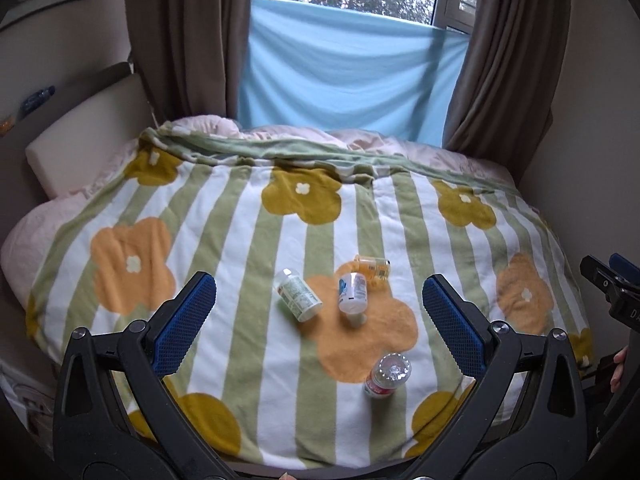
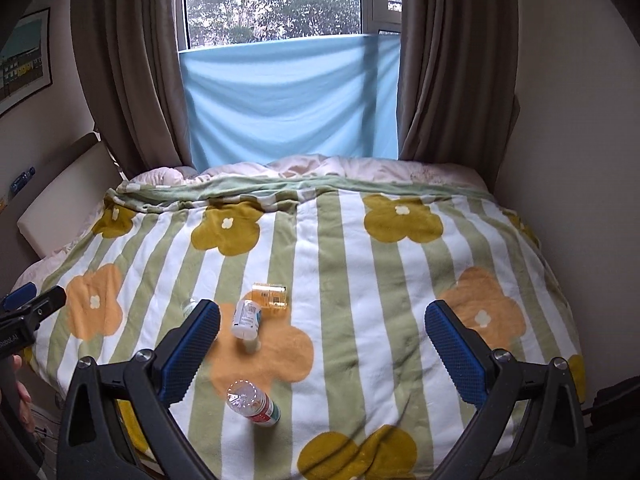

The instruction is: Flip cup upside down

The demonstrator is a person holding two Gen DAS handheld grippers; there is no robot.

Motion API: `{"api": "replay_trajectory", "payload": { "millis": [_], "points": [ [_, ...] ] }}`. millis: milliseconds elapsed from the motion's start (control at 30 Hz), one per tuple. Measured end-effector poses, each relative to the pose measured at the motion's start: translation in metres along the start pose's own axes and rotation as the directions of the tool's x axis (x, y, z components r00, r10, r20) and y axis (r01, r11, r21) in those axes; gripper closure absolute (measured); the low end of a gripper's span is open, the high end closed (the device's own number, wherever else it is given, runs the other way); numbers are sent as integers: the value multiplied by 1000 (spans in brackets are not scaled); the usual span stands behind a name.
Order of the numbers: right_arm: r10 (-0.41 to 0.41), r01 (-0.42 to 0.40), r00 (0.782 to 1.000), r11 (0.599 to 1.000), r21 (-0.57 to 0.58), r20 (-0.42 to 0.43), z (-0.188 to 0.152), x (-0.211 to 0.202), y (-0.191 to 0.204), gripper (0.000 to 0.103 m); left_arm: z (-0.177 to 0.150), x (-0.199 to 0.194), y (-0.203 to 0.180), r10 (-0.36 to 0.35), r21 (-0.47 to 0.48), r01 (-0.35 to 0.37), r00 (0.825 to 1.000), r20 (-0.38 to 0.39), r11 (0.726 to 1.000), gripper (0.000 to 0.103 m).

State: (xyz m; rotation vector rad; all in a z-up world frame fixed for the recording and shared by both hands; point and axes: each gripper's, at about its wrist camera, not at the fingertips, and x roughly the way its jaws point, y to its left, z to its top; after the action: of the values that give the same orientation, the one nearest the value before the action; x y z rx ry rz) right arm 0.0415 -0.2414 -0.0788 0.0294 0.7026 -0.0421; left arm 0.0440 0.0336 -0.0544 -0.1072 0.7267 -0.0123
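Several small containers sit on the striped flower blanket (image 1: 248, 240). A clear bottle with a red label (image 1: 387, 375) (image 2: 252, 400) stands nearest, its ridged base facing me. A white bottle with a blue label (image 1: 353, 292) (image 2: 247, 319) tilts over its cap. Left of it lies a green-labelled bottle (image 1: 299, 295), mostly hidden behind a finger in the right wrist view. An amber bottle (image 1: 372, 267) (image 2: 270, 295) lies behind them. My left gripper (image 1: 319, 284) and right gripper (image 2: 323, 308) are both open and empty, held above the bed's near edge. I cannot pick out a plain cup.
The bed fills the room between a wall on the right and a padded headboard (image 1: 80, 120) on the left. Brown curtains (image 1: 180, 40) and a blue cloth (image 1: 344, 72) hang over the window beyond. A person's hand (image 2: 20, 392) shows at the left edge.
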Motion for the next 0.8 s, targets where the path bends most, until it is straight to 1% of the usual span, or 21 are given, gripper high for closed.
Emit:
{"api": "replay_trajectory", "payload": {
  "millis": [67, 133, 233, 333, 467, 600, 800],
  "points": [
    [-10, 10, 1000, 1000, 1, 24, -1, -6, 1, 1, 1, -10, 2, 6, -1, -6, 999, 35, 1000, 0],
    [-12, 12, 999, 1000, 6, 39, -6, -11, 0, 1, 0, -13, 2, 28, 9, -29, 998, 60, 1000, 0],
    [-29, 28, 998, 1000, 12, 52, -12, -13, -2, 1, -3, -12, 2, 27, 5, -27, 998, 63, 1000, 0],
    [-32, 32, 999, 999, -4, 8, -13, -8, -2, 1, -5, -11, -2, 13, 9, -14, 998, 67, 1000, 0],
    [-31, 31, 999, 999, 27, 37, -16, -13, -6, 1, -6, -11, -8, 16, 23, -18, 997, 73, 1000, 0],
    [-38, 37, 998, 999, 20, 55, -14, -17, -6, 1, -6, -10, -11, 17, 25, -19, 996, 91, 999, 0],
    [-39, 38, 997, 999, 19, 70, -13, -20, -6, 1, -8, -12, -9, 16, 20, -18, 996, 92, 1000, 0]
  ]
}}
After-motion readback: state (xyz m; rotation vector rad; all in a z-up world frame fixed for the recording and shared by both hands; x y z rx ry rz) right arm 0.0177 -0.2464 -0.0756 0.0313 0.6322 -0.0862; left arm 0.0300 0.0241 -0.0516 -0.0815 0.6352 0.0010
